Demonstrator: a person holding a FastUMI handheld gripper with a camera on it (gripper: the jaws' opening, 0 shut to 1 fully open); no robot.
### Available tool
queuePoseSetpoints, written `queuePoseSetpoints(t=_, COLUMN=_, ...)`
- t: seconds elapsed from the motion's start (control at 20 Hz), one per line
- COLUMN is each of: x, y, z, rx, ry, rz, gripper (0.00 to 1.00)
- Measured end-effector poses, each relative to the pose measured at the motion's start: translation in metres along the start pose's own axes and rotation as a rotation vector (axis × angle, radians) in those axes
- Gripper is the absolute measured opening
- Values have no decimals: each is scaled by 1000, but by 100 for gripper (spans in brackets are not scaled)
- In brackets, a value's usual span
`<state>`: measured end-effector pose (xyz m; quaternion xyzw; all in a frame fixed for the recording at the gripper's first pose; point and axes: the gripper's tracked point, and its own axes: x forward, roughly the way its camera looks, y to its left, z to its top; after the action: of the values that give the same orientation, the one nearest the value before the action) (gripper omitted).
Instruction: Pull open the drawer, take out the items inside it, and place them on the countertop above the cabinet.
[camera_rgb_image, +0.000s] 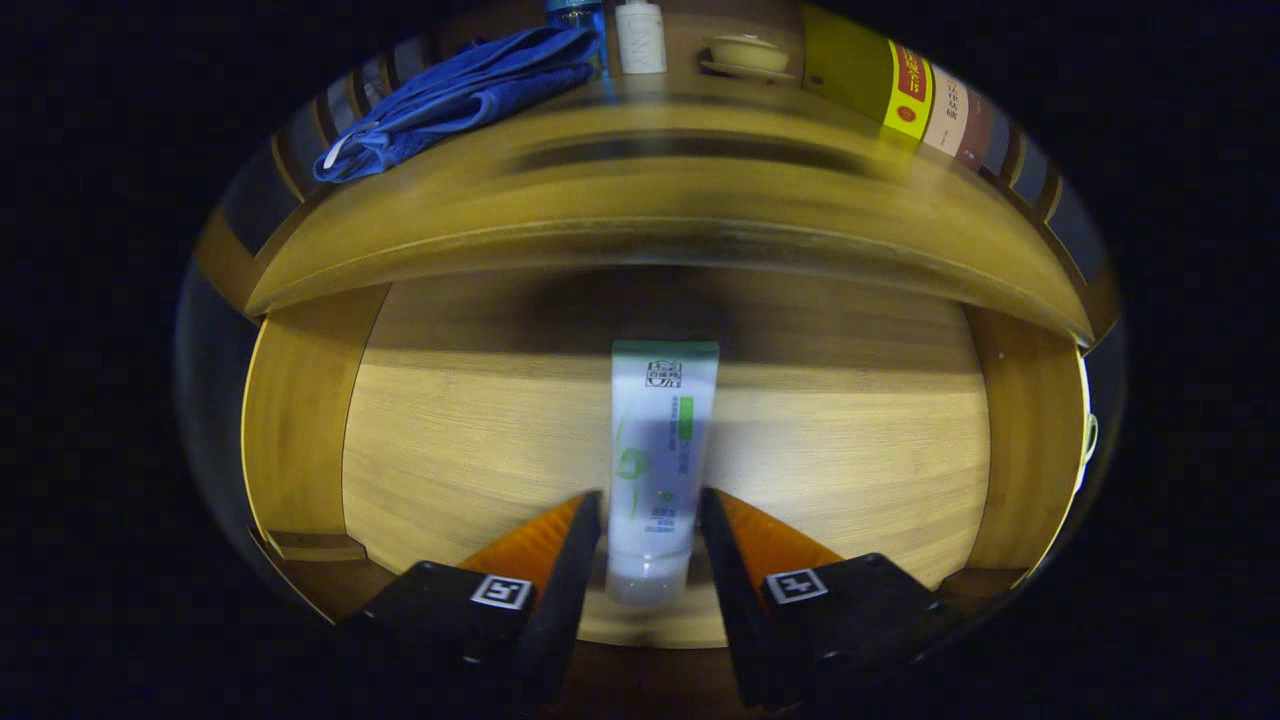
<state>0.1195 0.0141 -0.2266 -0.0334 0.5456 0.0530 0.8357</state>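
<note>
Straddling tube (655, 470) | tongs (650, 515) apart, contact unclear | drawer (460, 440) open | countertop (650, 190) blurred

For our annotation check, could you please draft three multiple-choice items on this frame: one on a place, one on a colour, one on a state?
1. Where does the tube lie?
A. on the countertop
B. on the drawer floor, between the fingers
C. under the cloth

2. What colour is the cloth on the countertop?
A. red
B. white
C. blue

3. How is the gripper?
A. open around the tube's near end
B. open, far above the tube
C. shut on the cloth

Key: B, the tube rests on the drawer's wood; C, the folds are blue; A, gaps show at both fingers.
</note>
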Motion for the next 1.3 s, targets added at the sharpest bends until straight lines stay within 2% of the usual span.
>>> queuePoseSetpoints(t=0.1, x=-4, y=3, z=4, rx=-3, ry=-5, rz=10, gripper=59)
queuePoseSetpoints(t=0.2, x=-12, y=7, z=11, rx=0, ry=-45, rz=19, gripper=56)
queuePoseSetpoints(t=0.45, x=-48, y=14, z=36, rx=-15, ry=-162, rz=36, gripper=55)
queuePoseSetpoints(t=0.5, x=-38, y=2, z=20, rx=-9, ry=-175, rz=48, gripper=53)
queuePoseSetpoints(t=0.65, x=-70, y=13, z=42, rx=14, ry=-236, rz=73, gripper=53)
queuePoseSetpoints(t=1.1, x=-141, y=19, z=35, rx=37, ry=-375, rz=137, gripper=53)
queuePoseSetpoints(t=1.3, x=-170, y=20, z=60, rx=61, ry=-464, rz=166, gripper=53)
